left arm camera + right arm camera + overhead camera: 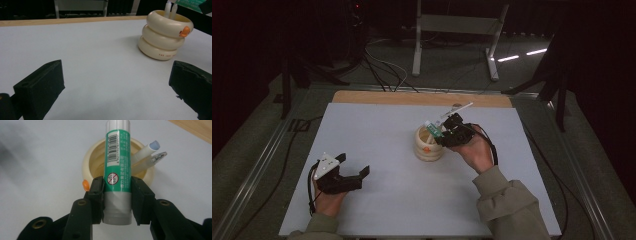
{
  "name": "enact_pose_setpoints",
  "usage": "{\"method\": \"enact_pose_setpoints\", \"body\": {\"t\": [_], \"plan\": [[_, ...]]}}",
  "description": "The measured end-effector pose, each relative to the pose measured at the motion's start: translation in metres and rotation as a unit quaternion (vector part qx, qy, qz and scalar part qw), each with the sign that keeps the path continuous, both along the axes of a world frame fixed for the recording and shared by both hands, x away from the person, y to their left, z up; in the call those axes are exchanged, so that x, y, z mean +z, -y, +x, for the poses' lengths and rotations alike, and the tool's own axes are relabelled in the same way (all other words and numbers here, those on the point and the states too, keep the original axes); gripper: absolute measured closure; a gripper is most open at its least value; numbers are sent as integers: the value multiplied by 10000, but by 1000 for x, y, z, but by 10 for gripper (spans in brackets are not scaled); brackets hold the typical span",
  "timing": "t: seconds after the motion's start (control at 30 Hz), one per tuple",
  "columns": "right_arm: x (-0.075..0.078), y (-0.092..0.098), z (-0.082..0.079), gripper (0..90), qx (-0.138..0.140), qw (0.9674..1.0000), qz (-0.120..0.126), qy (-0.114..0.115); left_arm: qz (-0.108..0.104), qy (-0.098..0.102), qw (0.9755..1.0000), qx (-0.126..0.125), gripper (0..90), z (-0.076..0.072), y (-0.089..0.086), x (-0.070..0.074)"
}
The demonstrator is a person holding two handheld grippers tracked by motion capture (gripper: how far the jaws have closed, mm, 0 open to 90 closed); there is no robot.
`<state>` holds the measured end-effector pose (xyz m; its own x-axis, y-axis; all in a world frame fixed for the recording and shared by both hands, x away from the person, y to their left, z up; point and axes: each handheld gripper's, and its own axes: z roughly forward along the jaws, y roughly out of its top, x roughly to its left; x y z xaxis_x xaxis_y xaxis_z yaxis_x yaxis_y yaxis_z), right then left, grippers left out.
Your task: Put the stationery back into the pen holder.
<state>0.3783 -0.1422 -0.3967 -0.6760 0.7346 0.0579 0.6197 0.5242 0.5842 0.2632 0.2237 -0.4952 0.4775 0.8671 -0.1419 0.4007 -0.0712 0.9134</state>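
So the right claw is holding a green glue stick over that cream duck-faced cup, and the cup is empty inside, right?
Not quite: the cup isn't empty. The right gripper view shows two pens already standing inside the cream duck-faced cup. The rest holds: the right claw is shut on the green glue stick, held over the cup's mouth.

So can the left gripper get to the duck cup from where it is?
Probably yes. The left gripper has its jaws open, and bare table lies between it and the duck cup. The right gripper, holding a glue stick, crowds the cup's far side.
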Motion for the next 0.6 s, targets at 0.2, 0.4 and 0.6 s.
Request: {"method": "enact_pose_setpoints", "body": {"t": [0.2, 0.4, 0.6], "plan": [[-3, -2, 3, 652, 18, 10000, -49, -70, -13, -1, 10000, 30, 3, 0, -2, 0], [-4, -2, 5, 651, 18, 9999, -47, -93, -5, -7, 10000, 29, 3, 0, -1, -1], [-5, -2, 5, 650, 64, 9998, -121, -143, 21, -15, 10000, 11, 3, 0, -1, -1]]}}
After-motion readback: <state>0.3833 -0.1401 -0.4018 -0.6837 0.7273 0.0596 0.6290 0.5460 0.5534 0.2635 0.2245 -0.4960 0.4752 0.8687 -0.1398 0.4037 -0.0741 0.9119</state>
